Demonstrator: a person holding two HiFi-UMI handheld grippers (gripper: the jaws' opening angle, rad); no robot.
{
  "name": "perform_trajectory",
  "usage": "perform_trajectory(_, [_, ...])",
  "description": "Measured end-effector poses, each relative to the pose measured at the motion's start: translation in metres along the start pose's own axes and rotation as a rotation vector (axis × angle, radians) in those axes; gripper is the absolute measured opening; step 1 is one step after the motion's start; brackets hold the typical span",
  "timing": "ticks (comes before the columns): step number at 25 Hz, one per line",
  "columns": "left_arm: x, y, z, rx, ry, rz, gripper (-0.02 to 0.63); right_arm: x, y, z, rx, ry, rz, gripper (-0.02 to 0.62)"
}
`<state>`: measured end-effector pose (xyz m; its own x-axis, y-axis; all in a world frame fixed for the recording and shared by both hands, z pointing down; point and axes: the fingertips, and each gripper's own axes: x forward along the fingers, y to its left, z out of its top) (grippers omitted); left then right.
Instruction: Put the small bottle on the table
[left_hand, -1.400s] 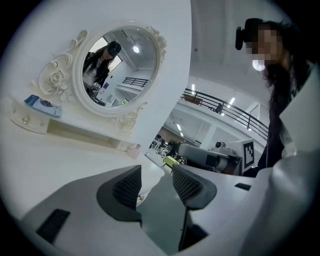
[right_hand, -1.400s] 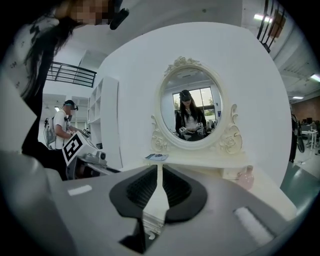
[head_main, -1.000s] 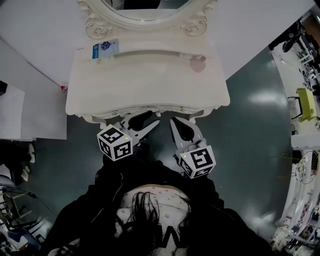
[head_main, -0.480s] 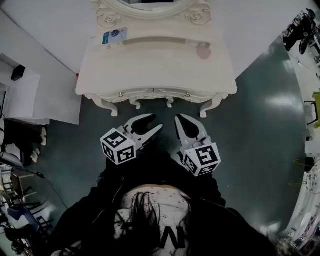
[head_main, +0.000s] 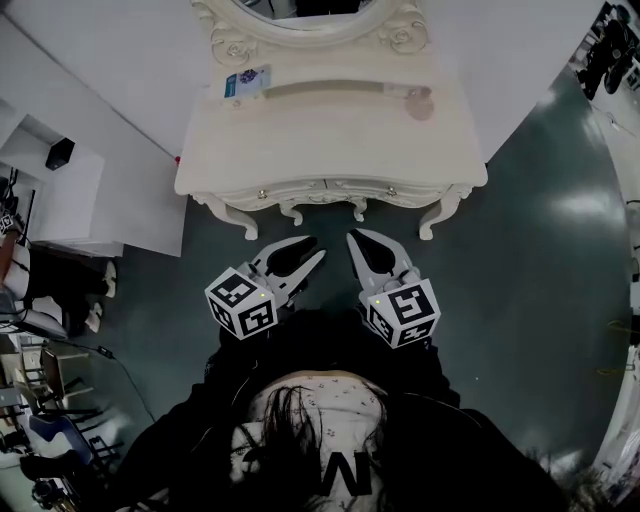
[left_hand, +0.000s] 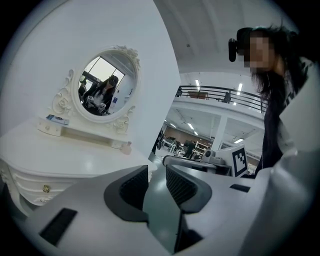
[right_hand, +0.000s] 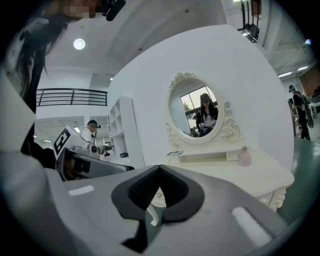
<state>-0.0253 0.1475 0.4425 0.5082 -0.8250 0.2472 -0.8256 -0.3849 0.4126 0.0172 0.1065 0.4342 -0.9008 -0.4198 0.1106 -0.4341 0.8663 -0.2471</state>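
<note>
The small pink bottle (head_main: 420, 103) stands upright on the white dressing table (head_main: 330, 140), at its back right beside the low shelf; it also shows in the right gripper view (right_hand: 244, 156) and, tiny, in the left gripper view (left_hand: 127, 147). Both grippers hang over the dark floor in front of the table, apart from it. My left gripper (head_main: 314, 248) is closing, a gap still between its pads (left_hand: 134, 186) and nothing in it. Beside it my right gripper (head_main: 353, 239) is shut and empty, its tips (right_hand: 160, 169) meeting.
An oval mirror (head_main: 300, 10) rises at the table's back. A blue packet (head_main: 247, 82) lies on the shelf's left end. White cabinets (head_main: 60, 190) stand at the left, and dark green floor (head_main: 520, 260) spreads to the right.
The table has drawn away from the grippers: they were at its front edge and are now over the floor short of its legs. The left jaws have narrowed.
</note>
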Motion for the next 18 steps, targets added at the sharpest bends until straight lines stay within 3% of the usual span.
perform_trajectory(6, [-0.014, 0.005, 0.0, -0.006, -0.009, 0.006, 0.066, 0.007, 0.018, -0.002, -0.014, 0.021, 0.012, 0.009])
perform_trajectory(18, [-0.057, 0.028, -0.011, -0.03, 0.024, 0.002, 0.064, 0.028, 0.063, -0.015, -0.027, 0.084, 0.025, 0.008])
